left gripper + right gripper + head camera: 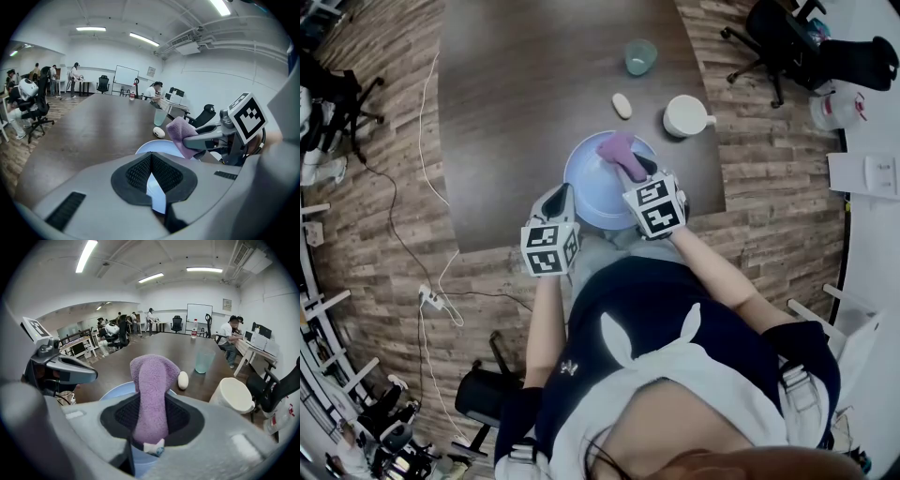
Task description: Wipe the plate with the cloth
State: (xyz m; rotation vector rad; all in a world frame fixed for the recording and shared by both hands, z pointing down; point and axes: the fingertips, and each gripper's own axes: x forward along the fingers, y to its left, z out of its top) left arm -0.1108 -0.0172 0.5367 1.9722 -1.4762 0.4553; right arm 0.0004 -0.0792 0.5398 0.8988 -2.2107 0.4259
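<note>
A pale blue plate [589,183] sits at the near edge of the dark table [516,112], right in front of the person. My left gripper [565,195] is at the plate's left rim; in the left gripper view its pads [140,171] meet at the tip with the plate [161,146] showing between them, so it looks shut on the rim. The right gripper [642,171] is shut on a purple cloth [619,150], which hangs over the plate's far right part. In the right gripper view the cloth [152,380] sticks up between the jaws, with the plate [112,391] beneath.
Beyond the plate are a white oval object [622,105], a white mug [684,115] to its right and a teal cup [640,56] farther back. Office chairs [769,42] stand around the table. Cables [431,187] trail on the wooden floor at left.
</note>
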